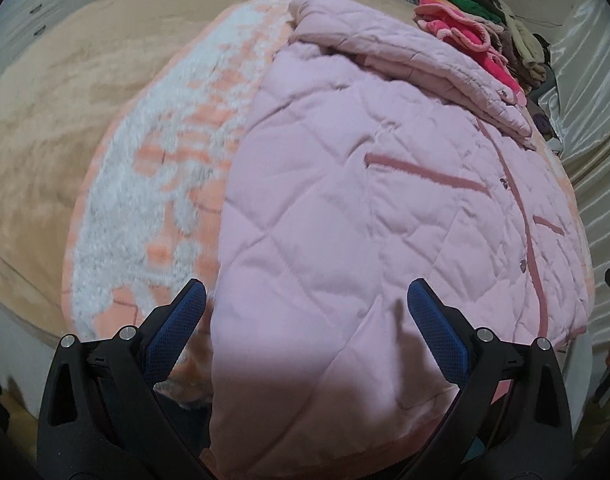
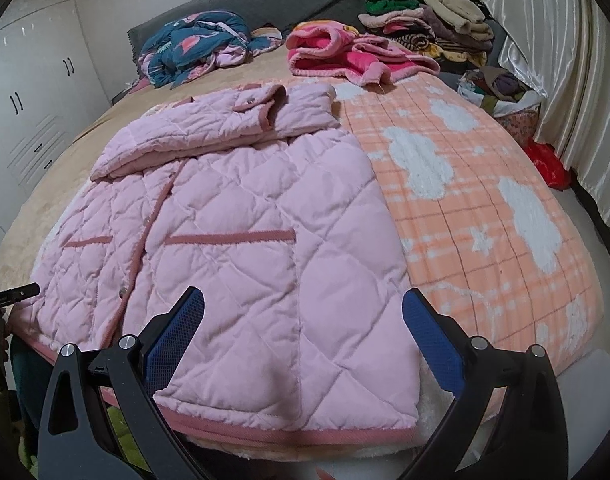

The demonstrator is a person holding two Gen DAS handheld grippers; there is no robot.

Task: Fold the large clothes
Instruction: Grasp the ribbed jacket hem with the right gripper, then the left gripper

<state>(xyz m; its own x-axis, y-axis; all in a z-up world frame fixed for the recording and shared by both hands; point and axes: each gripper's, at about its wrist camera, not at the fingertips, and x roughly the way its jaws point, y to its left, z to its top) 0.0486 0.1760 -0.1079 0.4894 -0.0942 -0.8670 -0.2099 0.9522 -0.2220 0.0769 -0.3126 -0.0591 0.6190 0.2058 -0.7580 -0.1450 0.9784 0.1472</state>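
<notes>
Garment: pink quilted jacket (image 2: 241, 216), laid front-up on an orange plaid blanket (image 2: 485, 208) spread over the bed (image 2: 37, 216).
Position: jacket is set on the blanket's left part in the right wrist view; its hem (image 2: 289, 434) is seen at the near bed edge, just under both grippers.
Long axis: runs near-to-far, hem toward the cameras, collar end toward the headboard (image 2: 265, 0).
Front details: darker pink placket w/ snaps (image 2: 139, 252) runs along that axis; two pocket trims lie across it.
Done so far: both sleeves appear folded in across the upper body; one cuff (image 2: 261, 110) is seen lying near the collar. Body looks fairly flat, few wrinkles.
Left to do (judged): side edges may yet need bringing in, then hem-to-collar fold; final stacking not begun.
Left gripper (image 1: 305, 300): fingers wide apart, nothing held, hovering above the hem-end panel beside the jacket's side edge.
Right gripper (image 2: 303, 306): fingers wide apart, empty, straddling the lower corner panel from above.
Contact: cannot be told if either fingertip touches fabric; none is clamped.
Other laundry: bright pink fleece item (image 2: 345, 54) at the blanket's far end, teal patterned bundle (image 2: 197, 44) near the headboard, folded stack (image 2: 429, 28) far right.
Other: white wardrobe (image 2: 33, 92) at left.
</notes>
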